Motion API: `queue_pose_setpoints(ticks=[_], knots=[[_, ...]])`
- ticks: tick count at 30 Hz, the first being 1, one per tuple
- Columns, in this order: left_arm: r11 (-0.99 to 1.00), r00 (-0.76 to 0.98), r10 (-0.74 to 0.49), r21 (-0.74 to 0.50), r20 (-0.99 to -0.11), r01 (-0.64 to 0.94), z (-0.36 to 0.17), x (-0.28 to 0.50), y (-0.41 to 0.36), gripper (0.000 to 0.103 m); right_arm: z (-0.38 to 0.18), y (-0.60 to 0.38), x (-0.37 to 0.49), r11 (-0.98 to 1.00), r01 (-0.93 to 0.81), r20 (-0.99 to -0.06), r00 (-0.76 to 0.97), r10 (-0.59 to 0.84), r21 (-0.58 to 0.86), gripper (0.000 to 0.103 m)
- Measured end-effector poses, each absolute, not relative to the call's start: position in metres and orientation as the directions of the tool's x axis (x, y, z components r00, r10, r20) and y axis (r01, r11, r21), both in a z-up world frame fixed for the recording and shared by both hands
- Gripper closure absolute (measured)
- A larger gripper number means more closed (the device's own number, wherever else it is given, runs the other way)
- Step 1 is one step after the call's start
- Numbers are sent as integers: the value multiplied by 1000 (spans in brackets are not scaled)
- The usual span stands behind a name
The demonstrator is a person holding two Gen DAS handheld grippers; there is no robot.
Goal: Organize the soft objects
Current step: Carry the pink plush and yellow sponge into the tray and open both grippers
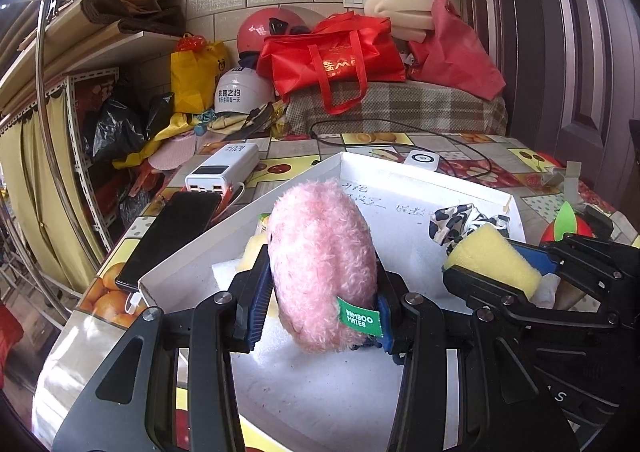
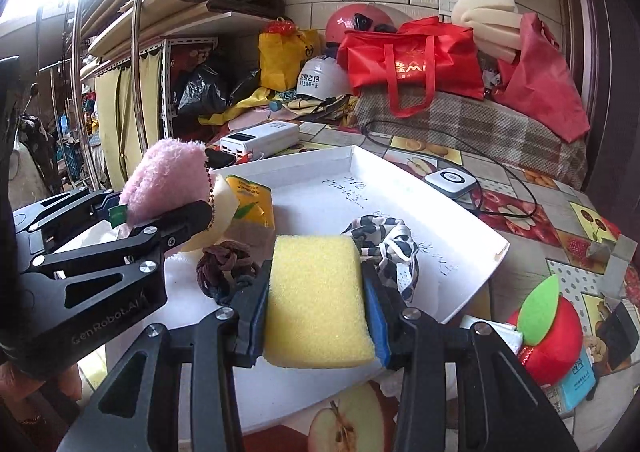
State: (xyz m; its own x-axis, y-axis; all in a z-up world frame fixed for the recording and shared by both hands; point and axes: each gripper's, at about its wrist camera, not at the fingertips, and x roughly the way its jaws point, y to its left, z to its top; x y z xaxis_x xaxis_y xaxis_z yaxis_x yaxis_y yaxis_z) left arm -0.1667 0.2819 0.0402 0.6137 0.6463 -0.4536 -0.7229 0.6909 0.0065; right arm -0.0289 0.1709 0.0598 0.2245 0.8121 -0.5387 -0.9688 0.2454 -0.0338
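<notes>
My left gripper [image 1: 320, 304] is shut on a pink plush toy [image 1: 322, 264] with a green tag, held over the near part of a white shallow box [image 1: 408, 172]. It also shows in the right wrist view [image 2: 164, 180]. My right gripper [image 2: 316, 300] is shut on a yellow sponge [image 2: 316, 300], held over the box's near right side; the sponge also shows in the left wrist view [image 1: 494, 258]. In the box lie a black-and-white patterned cloth [image 2: 394, 252], a dark scrunchie [image 2: 224, 264], a yellow drink carton [image 2: 252, 202] and a pale sponge [image 2: 224, 204].
A red apple-shaped plush [image 2: 548, 336] and a blue tissue pack [image 2: 572, 384] lie right of the box. A white power bank [image 1: 224, 168], a black phone [image 1: 172, 236], a small white charger [image 2: 452, 180] with black cable sit on the fruit-patterned tablecloth. Bags and helmets pile up behind.
</notes>
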Motion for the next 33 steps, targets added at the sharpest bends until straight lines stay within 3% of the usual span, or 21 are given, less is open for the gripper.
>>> queue_pose_setpoints(ticks=[5,15,33], knots=[[687,612,636,-15,-471,-726,40,-160,293,60,56,189,-9,290,-957,-577,231,784,11,61],[689,613,629,-22,-478,-724,40,-153,300,60,56,224,16,374,-927,-586,322,744,-35,61],[699,615,665,61,-424,-712,44,-149,281,58,62,221,3,341,-937,-534,327,780,-76,61]])
